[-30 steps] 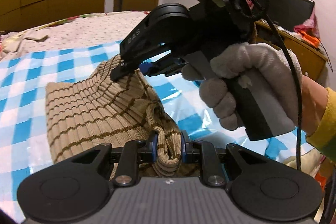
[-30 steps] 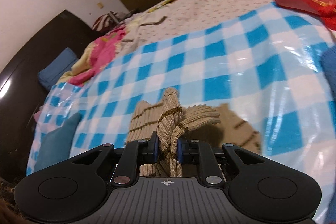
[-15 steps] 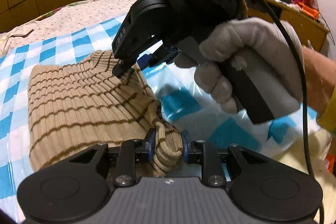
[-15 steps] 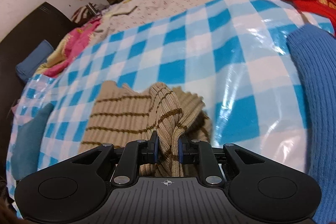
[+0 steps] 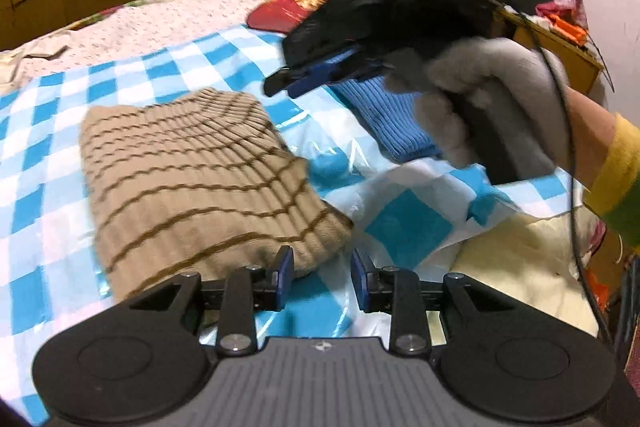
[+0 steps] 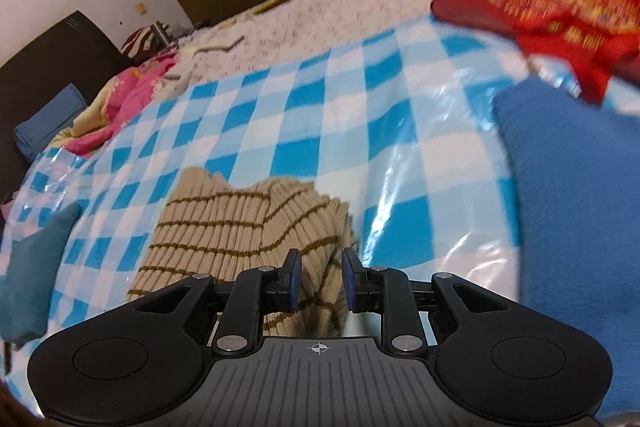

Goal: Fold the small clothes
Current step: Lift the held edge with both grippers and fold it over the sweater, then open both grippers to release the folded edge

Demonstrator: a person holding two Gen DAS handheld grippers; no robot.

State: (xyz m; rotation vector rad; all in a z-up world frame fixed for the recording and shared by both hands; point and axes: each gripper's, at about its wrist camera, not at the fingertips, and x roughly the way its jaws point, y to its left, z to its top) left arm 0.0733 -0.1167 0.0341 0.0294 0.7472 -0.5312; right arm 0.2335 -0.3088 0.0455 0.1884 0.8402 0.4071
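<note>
A tan ribbed sweater with brown stripes (image 5: 192, 179) lies folded on the blue-and-white checked cloth (image 5: 404, 227). My left gripper (image 5: 322, 269) sits at the sweater's near right corner. Its jaws are opening, and only checked cloth shows between them. A gloved hand (image 5: 488, 95) holds my right gripper (image 5: 280, 87) raised just past the sweater's far right edge. In the right wrist view the right gripper (image 6: 319, 277) hovers over the sweater (image 6: 224, 227). Its pads stand apart, and the flat fabric shows through the gap.
A folded blue knit garment (image 5: 388, 119) (image 6: 572, 187) lies to the right of the sweater. A red printed bag (image 6: 552, 7) lies behind it. A teal cloth (image 6: 36, 267) lies at the cloth's left edge. Pink bedding (image 6: 128, 95) and a wooden cabinet (image 5: 560, 47) border the bed.
Both grippers have let go of the sweater, which now lies flat and folded. The left jaws have widened and drawn back to its corner. The right gripper has lifted off and moved right.
</note>
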